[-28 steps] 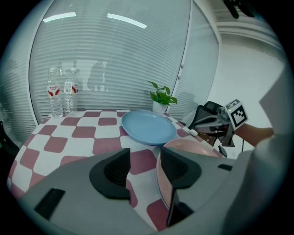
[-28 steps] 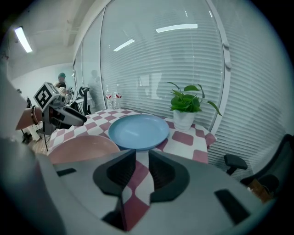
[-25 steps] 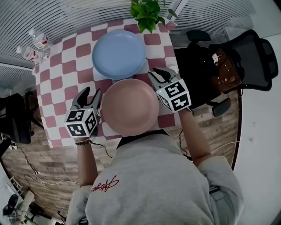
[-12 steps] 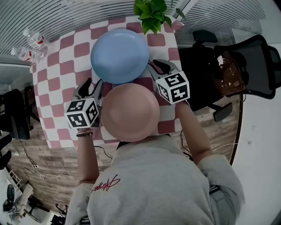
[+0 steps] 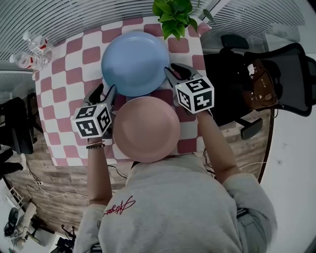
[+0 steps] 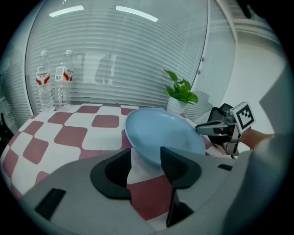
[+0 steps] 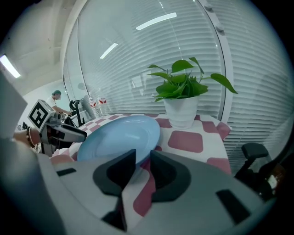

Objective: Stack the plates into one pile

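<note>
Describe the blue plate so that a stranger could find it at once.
Start at the table with the red-and-white checked cloth. Near its far edge, just before the potted plant, lies the blue plate. Unlike the pink plate closer to the person, it is blue.

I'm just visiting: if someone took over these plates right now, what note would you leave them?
Left hand-held gripper: open, at the near-left rim of the blue plate, not gripping.
Right hand-held gripper: open, at its right rim, not gripping.
The blue plate lies on the checkered table; the pink plate lies beside it, nearer the person.
Done: nothing stacked.
To do: put one plate on the other.
</note>
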Available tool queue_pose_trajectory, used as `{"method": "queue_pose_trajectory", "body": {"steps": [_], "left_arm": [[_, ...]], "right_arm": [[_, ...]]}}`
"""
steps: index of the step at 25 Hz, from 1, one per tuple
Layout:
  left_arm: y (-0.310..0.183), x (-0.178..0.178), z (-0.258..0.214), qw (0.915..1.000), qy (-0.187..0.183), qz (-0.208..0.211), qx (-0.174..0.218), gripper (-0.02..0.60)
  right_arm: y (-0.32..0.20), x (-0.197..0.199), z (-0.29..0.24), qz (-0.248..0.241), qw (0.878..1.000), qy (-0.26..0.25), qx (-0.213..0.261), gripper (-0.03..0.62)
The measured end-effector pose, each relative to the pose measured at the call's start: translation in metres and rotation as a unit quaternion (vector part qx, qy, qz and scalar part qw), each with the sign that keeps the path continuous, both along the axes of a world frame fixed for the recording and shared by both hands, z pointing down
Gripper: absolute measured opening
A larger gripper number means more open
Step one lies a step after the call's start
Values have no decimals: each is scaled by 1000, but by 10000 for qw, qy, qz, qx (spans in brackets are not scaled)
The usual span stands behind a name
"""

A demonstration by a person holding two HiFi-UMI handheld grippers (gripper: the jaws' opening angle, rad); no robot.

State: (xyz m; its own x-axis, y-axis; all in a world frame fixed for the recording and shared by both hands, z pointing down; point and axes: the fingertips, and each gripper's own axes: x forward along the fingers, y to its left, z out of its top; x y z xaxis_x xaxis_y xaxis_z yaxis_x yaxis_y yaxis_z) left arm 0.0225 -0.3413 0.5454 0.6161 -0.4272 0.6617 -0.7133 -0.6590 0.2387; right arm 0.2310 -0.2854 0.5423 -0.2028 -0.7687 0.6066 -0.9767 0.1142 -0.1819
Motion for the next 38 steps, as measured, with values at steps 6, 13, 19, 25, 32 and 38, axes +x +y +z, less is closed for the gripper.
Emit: {"method": "queue_pose_trajectory", "body": {"steps": [6, 13, 19, 25, 32, 38], "left_arm": [[-5, 5, 9, 9997, 8, -2, -226, 206], [-14, 7, 16, 9997, -132, -16, -216, 206], [-16, 10, 19, 9995, -61, 92, -283, 206], [-17, 14, 23, 9991, 26, 110, -418, 195], [-17, 14, 23, 9991, -260, 87, -335, 190], [-18, 11, 22, 9986, -479, -5, -238, 184]], "right_arm": [[-5, -1, 4, 30, 10000, 2, 11, 95], [-7, 3, 6, 188, 9996, -207, 2, 117], [-9, 3, 7, 229, 9986, -476, -5, 124], [-11, 3, 8, 278, 9974, -669, -28, 118], [-10, 4, 7, 351, 9944, -993, -24, 104], [-13, 2, 1, 309, 9944, -1011, 33, 92]]}}
